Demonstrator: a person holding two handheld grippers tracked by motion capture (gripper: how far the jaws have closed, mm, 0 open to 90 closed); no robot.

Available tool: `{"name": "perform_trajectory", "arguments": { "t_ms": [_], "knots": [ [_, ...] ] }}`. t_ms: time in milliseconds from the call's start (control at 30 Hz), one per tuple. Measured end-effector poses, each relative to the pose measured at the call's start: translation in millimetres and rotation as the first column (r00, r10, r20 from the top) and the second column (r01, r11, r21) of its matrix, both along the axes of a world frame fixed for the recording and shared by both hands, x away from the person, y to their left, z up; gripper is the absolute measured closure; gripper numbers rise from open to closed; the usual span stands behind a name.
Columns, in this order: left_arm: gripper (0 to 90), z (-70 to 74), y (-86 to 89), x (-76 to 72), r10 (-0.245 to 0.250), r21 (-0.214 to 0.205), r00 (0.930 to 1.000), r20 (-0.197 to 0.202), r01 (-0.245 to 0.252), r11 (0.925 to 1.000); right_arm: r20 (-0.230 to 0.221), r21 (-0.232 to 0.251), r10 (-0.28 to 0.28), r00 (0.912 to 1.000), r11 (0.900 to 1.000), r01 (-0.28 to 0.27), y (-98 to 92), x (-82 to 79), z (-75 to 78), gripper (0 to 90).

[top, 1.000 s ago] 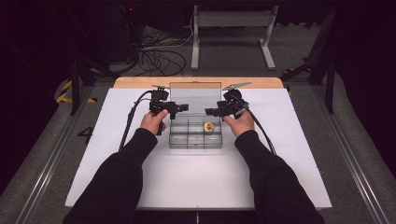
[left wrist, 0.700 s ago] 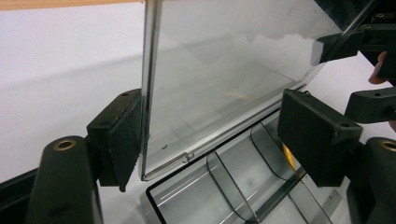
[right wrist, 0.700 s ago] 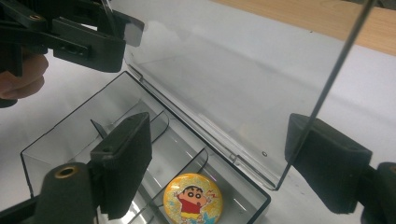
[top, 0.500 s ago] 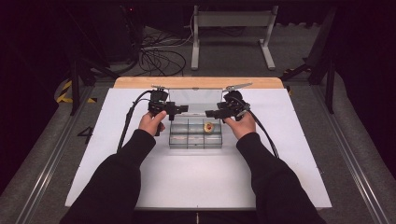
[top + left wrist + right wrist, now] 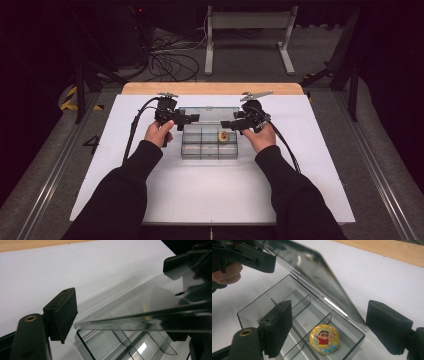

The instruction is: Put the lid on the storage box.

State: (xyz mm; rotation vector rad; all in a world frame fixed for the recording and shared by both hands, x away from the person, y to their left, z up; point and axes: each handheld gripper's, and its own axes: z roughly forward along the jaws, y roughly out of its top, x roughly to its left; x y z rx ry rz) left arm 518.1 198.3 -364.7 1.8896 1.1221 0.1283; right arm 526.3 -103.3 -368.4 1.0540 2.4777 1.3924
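Here, box: clear, divided, mid-table; lid raised.
Badge: round cartoon, in corner compartment.
Left hand-held gripper: jaws apart, at lid's edge.
Right hand-held gripper: wide, over box.
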Motion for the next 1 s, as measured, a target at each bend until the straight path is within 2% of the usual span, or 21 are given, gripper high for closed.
{"name": "perform_trajectory", "arguments": {
  "t_ms": [167, 300, 433, 533, 667, 700, 833, 1000],
  "knots": [
    [22.9, 2.4, 0.6, -1.8, -0.003, -0.003, 0.9999, 0.012, 0.003, 1.0000, 0.015, 0.001, -0.001, 0.9999, 1.0000, 0.001, -6.1, -7.1, 3.8, 21.6],
    [23.1, 4.0, 1.6, -2.8, -0.004, -0.005, 0.9999, 0.013, 0.004, 1.0000, 0.055, -0.007, -0.021, 0.9983, 0.9998, 0.021, -14.5, -19.4, 11.9, 25.8],
    [23.0, 5.3, 2.0, -3.7, -0.002, 0.002, 0.9997, 0.023, 0.002, 1.0000, 0.083, -0.008, -0.033, 0.9960, 0.9994, 0.034, -20.6, -31.2, 21.2, 39.4],
    [23.1, 6.5, 1.9, -4.6, -0.002, -0.001, 0.9997, 0.024, 0.002, 1.0000, 0.099, -0.024, -0.024, 0.9948, 0.9993, 0.027, -22.0, -39.5, 28.4, 55.6],
    [23.1, 8.3, 1.1, -6.0, 0.002, -0.006, 0.9997, 0.024, -0.002, 1.0000, 0.130, -0.045, -0.021, 0.9913, 0.9986, 0.027, -19.9, -48.0, 35.7, 72.6],
    [23.1, 9.1, 2.1, -6.2, 0.002, 0.006, 0.9996, 0.029, -0.002, 1.0000, 0.141, -0.049, -0.023, 0.9898, 0.9984, 0.030, -19.1, -49.8, 37.3, 76.1],
    [23.0, 12.0, 2.8, -8.6, 0.011, 0.014, 0.9991, 0.041, -0.012, 0.9998, 0.160, -0.039, -0.045, 0.9861, 0.9979, 0.051, -18.2, -50.9, 42.0, 82.8],
    [22.0, 15.9, 6.7, -11.6, 0.007, 0.040, 0.9983, 0.058, -0.009, 0.9991, 0.148, -0.023, -0.068, 0.9866, 0.9971, 0.072, -20.2, -47.3, 43.7, 87.5]
  ]
}}
